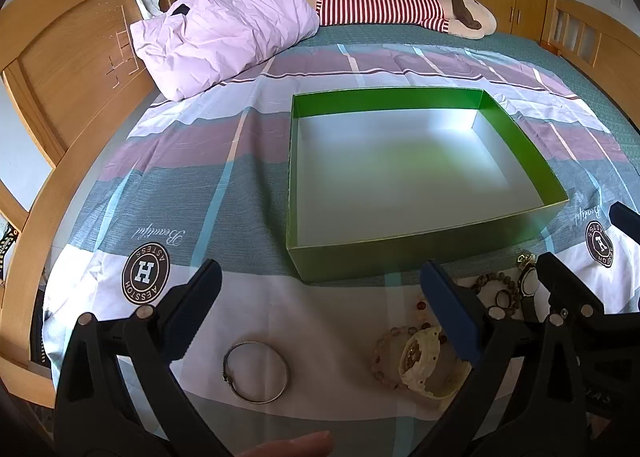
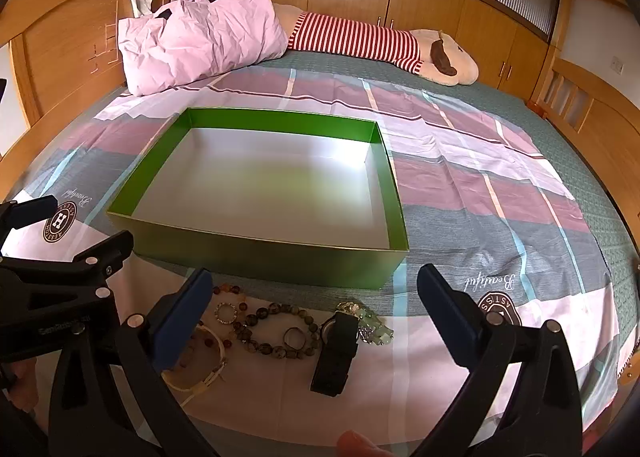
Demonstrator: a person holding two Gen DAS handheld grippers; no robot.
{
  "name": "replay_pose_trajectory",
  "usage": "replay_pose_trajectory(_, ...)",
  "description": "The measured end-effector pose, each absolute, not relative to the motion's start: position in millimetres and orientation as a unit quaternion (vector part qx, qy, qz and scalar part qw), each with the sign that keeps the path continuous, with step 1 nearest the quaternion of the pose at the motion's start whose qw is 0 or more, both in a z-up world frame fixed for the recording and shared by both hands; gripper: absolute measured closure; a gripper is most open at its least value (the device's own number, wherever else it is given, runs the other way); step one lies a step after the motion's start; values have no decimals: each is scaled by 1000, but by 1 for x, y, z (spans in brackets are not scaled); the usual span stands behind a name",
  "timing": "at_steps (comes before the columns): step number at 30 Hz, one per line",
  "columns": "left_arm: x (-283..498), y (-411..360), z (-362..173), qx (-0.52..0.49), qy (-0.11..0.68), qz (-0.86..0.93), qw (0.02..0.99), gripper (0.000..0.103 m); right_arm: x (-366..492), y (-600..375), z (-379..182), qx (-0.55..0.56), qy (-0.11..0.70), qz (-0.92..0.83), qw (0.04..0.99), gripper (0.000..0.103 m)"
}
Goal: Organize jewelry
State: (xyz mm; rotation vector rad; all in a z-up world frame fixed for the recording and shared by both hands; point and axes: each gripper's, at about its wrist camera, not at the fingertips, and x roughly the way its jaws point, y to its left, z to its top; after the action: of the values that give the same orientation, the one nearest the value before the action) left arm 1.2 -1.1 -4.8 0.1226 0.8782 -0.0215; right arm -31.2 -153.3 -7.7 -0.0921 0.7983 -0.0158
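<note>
An empty green box with a white floor lies on the bed; it also shows in the right wrist view. My left gripper is open and empty above a silver bangle. A cream watch and a pale bead bracelet lie under its right finger. My right gripper is open and empty over a dark bead bracelet, a black watch, a small ring and a sparkly brooch.
A patterned sheet covers the bed. A pink pillow and a striped plush toy lie at the far side. A wooden headboard stands at the left. Wooden cabinets line the back wall.
</note>
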Motion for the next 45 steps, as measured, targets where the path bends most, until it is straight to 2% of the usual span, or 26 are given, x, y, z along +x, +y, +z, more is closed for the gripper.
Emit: replay_pose_trajectory(45,-1,0,-12,70,430,-9,900,2,-34,-151,-14,-46,391,-6,919,1)
